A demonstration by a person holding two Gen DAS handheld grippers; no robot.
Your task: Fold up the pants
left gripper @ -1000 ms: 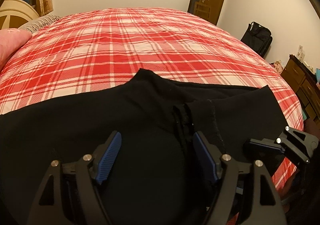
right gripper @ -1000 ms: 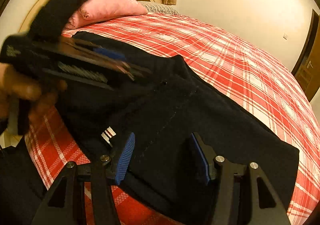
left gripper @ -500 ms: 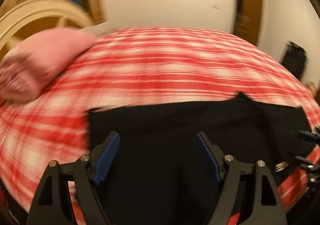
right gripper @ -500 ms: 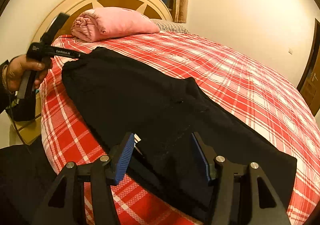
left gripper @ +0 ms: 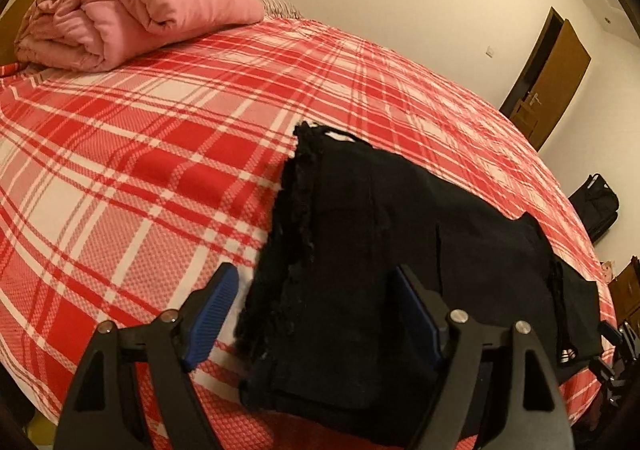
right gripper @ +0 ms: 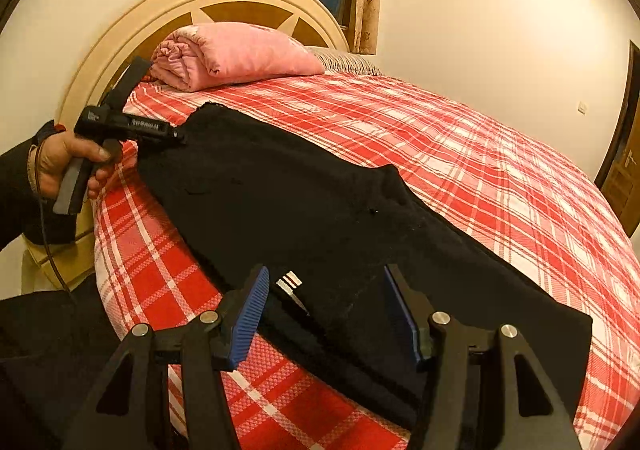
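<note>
Jaws spread on left gripper (left gripper: pixel 312 314) and right gripper (right gripper: pixel 324 314); black pants (right gripper: pixel 320 210) laid flat, frayed hem nearest pink blanket (right gripper: pixel 236 54).

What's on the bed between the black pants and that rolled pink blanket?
Nothing: only bare red plaid sheet separates the pants from the blanket. Both wrist views show it.

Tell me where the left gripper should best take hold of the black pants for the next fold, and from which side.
Probably the frayed leg hems, the end nearest the pink blanket. The pants lie flat along the bed edge, and the open left gripper already straddles that end. Come in low from the headboard side, slide one finger under both hems and pinch them together.
</note>
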